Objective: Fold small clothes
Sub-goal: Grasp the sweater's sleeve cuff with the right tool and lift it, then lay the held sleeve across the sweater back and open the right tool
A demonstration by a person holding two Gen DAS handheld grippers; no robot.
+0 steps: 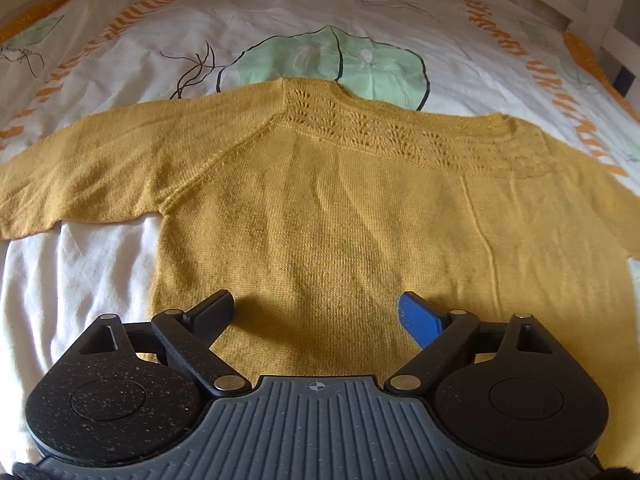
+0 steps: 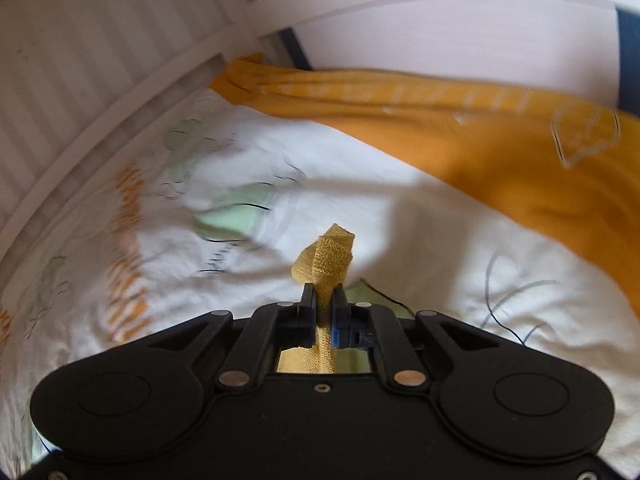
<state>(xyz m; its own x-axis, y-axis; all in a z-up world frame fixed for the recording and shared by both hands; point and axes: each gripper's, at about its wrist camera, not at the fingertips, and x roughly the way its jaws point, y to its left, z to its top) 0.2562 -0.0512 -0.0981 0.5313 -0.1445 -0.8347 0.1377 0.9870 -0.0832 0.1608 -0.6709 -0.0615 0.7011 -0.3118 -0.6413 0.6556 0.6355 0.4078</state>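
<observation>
Sweater (image 1: 328, 208) fills mid-frame on the bedspread (image 1: 360, 8); left gripper (image 1: 316, 312) jaws spread above it, right gripper (image 2: 323, 300) pinching its knit.

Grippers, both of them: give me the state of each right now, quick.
Left gripper: open, holding nothing, above the mustard sweater.
Right gripper: closed on a bunched bit of the sweater's knit.
</observation>
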